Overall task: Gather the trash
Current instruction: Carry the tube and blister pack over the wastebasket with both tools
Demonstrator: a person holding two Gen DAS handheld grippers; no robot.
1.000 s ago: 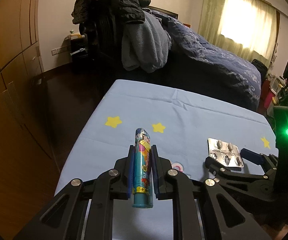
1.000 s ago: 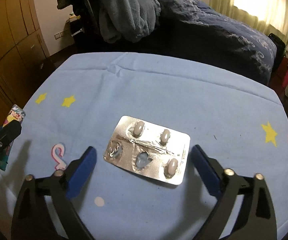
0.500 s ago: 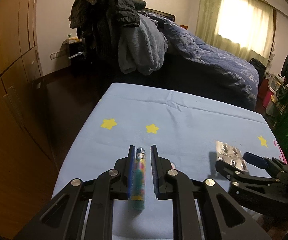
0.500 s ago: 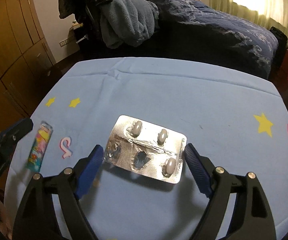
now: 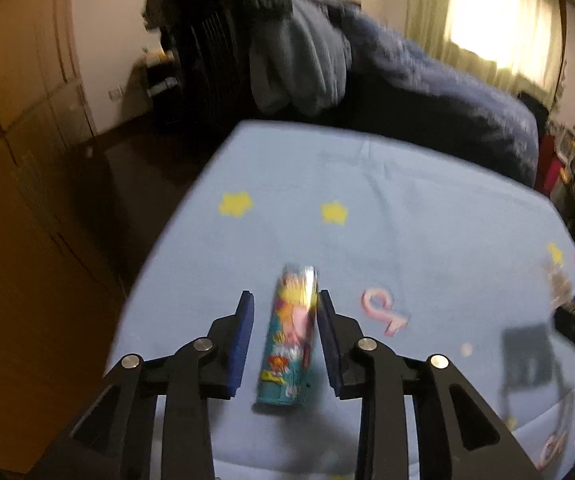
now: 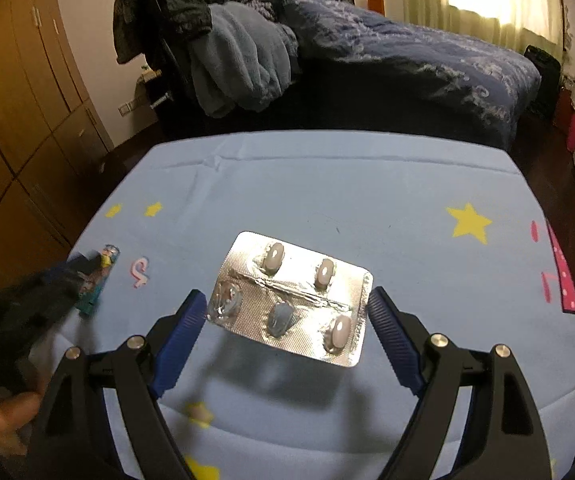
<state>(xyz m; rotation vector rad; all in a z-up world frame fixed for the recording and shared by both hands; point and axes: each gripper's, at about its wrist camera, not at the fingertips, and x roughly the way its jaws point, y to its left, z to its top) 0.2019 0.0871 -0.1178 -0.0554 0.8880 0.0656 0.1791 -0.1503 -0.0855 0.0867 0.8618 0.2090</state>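
L gripper point(image 5: 283, 336) jaws opening; colourful wrapper tube point(image 5: 289, 340) lies on light-blue star cloth point(image 5: 427, 220) between pads, left pad clear, right pad just beside it. R gripper point(image 6: 287, 316) clamped on foil blister pack point(image 6: 291, 296), raised above cloth w/ shadow beneath.

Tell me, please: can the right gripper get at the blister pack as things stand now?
Probably yes. The blister pack already spans the right gripper, its edges against both pads, raised over the blue cloth. Nothing else is near it.
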